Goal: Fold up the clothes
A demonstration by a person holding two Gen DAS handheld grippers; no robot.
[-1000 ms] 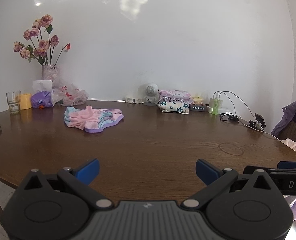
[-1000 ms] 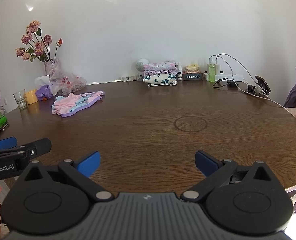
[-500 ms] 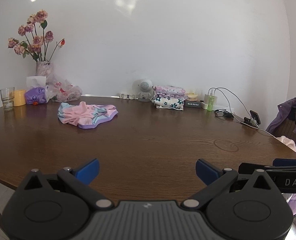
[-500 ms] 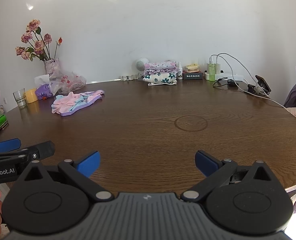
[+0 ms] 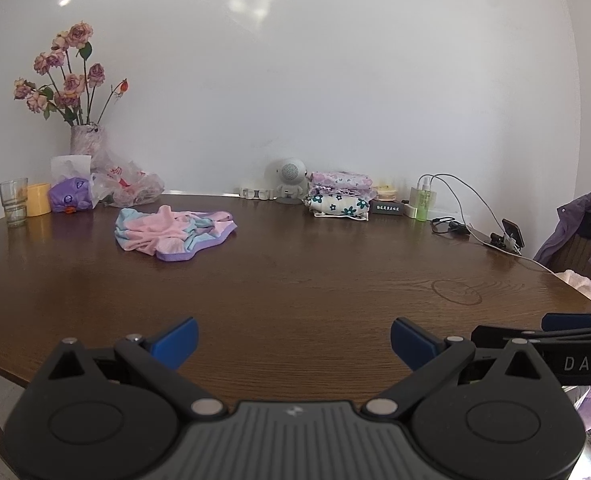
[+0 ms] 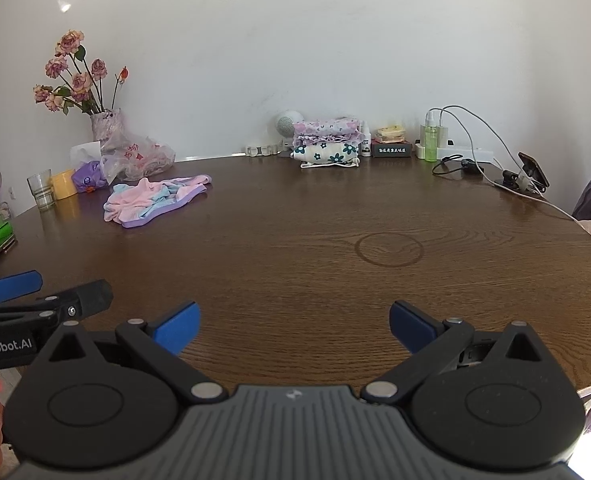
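Note:
A crumpled pink, light-blue and purple garment (image 5: 173, 232) lies on the round brown table (image 5: 295, 280), far left of centre; it also shows in the right wrist view (image 6: 155, 200). A stack of folded floral clothes (image 5: 339, 200) sits at the table's back edge by the wall, seen too in the right wrist view (image 6: 327, 144). My left gripper (image 5: 293, 342) is open and empty over the near table edge, far from the garment. My right gripper (image 6: 293, 326) is open and empty, beside it on the right.
A vase of roses (image 5: 81, 136), plastic bag (image 5: 131, 184), glass (image 5: 13, 202) and yellow cup (image 5: 39, 199) stand at back left. A small fan (image 5: 289, 176), bottles, charger cables (image 6: 475, 160) and a phone stand (image 6: 531, 168) line the back right. A purple jacket (image 5: 575, 236) hangs on a chair.
The left gripper's view has shifted slightly, so the garment sits a little nearer the centre than before. The right gripper has barely moved. Both stay open.

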